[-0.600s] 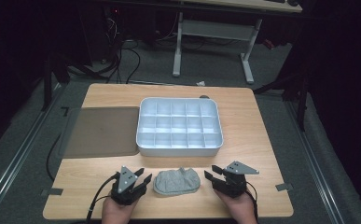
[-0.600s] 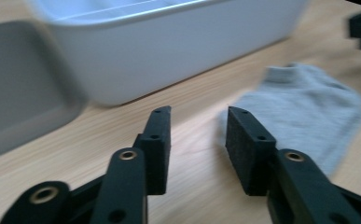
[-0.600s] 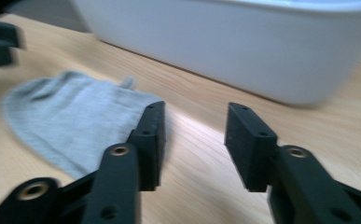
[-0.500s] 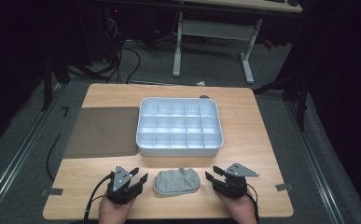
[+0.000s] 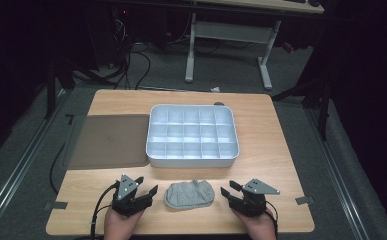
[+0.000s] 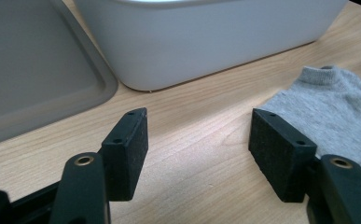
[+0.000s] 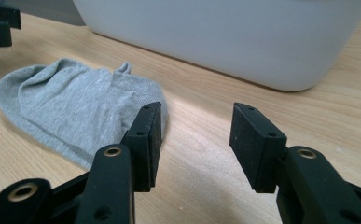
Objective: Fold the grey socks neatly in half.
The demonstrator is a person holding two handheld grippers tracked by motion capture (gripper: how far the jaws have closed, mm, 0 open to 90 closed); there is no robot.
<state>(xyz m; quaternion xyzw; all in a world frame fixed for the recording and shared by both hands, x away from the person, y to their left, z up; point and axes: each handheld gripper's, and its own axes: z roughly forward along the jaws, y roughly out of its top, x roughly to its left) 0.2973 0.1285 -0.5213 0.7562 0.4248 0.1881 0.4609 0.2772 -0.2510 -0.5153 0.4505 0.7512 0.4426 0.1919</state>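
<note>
From above, my left gripper [image 5: 140, 192] sits at the near edge of the table [image 5: 281, 150], jaws spread and holding nothing. My right gripper [image 5: 231, 192] sits level with it, also released. The grey sock [image 5: 189, 195] lies crumpled flat on the wood between my two sets of fingers, close to each but touched by neither. Beyond the sock stands the white divided bin [image 5: 193, 136], and ahead of my left fingers lies the flat grey lid [image 5: 110, 142], just beside the bin.

Along my left gripper [image 6: 197, 147], the two black pads stand wide apart over bare wood. The sock [image 6: 327, 107] lies just beyond my right-hand pad [image 6: 281, 149]; whether that pad brushes it I cannot tell. The bin wall [image 6: 206, 42] rises ahead, the lid [image 6: 33, 70] off past my left-hand pad.

Along my right gripper [image 7: 194, 140], the pads gape over bare wood, gripping nothing. The sock [image 7: 80, 107] lies beside and beyond my left-hand pad [image 7: 145, 140], the bin wall [image 7: 234, 37] farther ahead.
</note>
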